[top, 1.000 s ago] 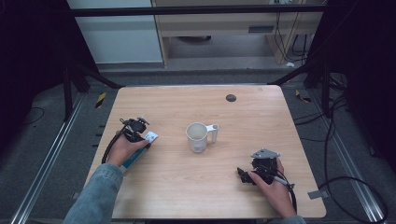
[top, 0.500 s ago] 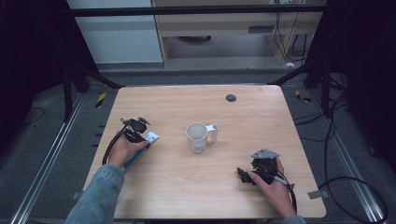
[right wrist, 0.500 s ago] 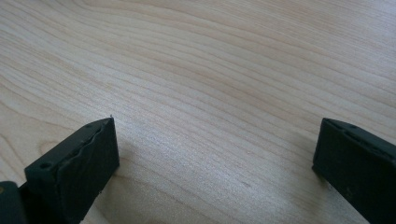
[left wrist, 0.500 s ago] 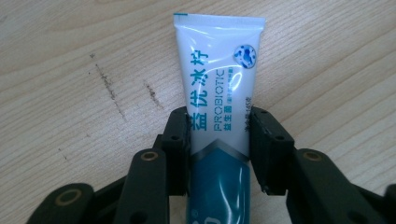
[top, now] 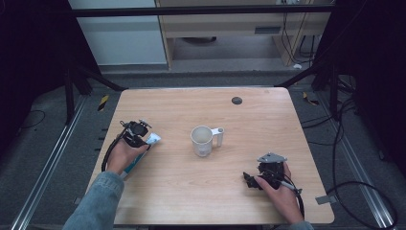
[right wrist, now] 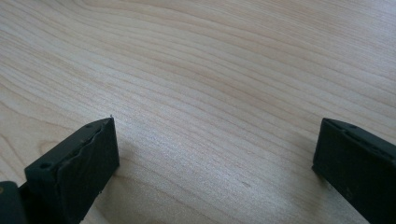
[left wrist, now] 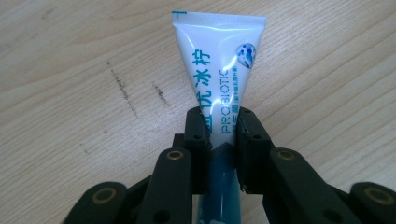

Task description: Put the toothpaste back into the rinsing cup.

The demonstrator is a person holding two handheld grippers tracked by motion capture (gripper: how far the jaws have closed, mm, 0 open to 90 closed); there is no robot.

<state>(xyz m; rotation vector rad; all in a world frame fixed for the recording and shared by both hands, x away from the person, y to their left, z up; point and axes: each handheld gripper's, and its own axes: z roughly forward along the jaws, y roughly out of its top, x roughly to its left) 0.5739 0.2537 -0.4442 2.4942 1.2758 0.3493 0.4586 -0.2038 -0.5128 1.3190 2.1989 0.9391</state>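
Pinching the toothpaste tube (left wrist: 219, 88) left of the white mug (top: 203, 141), the left gripper (left wrist: 219, 135) has just been closing; lifting toward that mug likely follows, while the right gripper (top: 258, 180) rests spread, empty.

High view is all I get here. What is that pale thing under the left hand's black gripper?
Observer: A white plastic toothpaste tube with teal lettering, lying flat on the light wooden table.
Operator: Is the gripper actually holding it?
Observer: Yes. The left gripper has just been closing, and its black pads now pinch the tube from both sides.
Operator: And the other gripper, near the white handled mug?
Observer: The right gripper stands wide open, with bare wood between its jaws.
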